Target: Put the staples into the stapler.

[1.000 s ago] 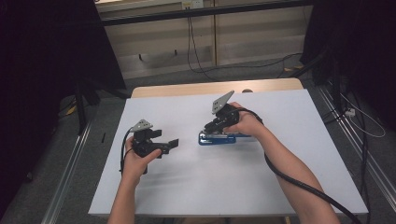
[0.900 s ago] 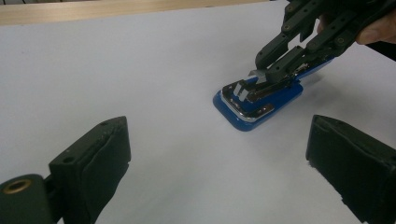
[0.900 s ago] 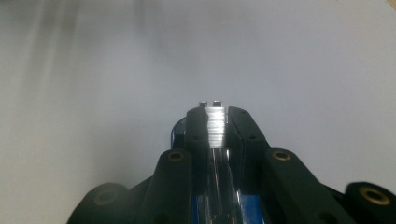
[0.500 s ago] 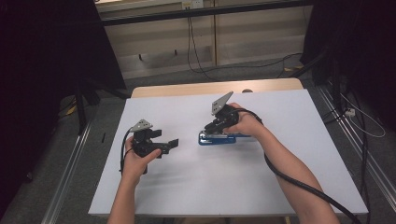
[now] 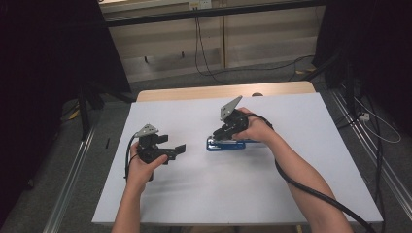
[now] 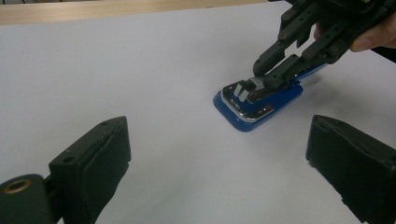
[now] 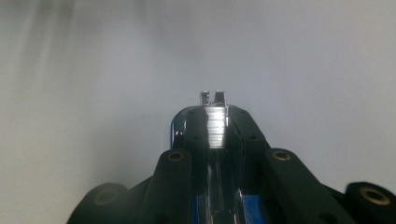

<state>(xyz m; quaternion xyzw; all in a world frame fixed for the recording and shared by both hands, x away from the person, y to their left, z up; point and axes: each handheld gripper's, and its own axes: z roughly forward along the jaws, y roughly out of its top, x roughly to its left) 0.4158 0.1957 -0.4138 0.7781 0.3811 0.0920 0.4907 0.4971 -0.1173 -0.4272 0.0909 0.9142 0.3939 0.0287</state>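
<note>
- Broadly, the white desk (image 5: 243,194) carries one thing of interest: a blue stapler (image 6: 254,100) lying flat beneath the right gripper (image 5: 221,135), ahead of and well apart from the left gripper (image 5: 177,148).
- Judging by its blue plastic base and chrome metal top, the stapler is probably stiff, moderately heavy for its size and not fragile. The polished metal looks slippery, so a hold across the two long sides of the body seems safer than one on the shiny upper face.
- Its upper arm is likely hinged and sprung, so pressing down at the front end would drive it, and a grip from above may make it give.
- Seen from the left gripper view, the right gripper comes down at a slant onto the stapler's front end, its jaws drawn close together on either side of the metal top arm and touching it. In the right gripper view the chrome strip runs between the two jaws, so it appears clamped on the stapler.
- Meanwhile the left gripper is held above the desk with its jaws spread wide, holding and touching nothing.
</note>
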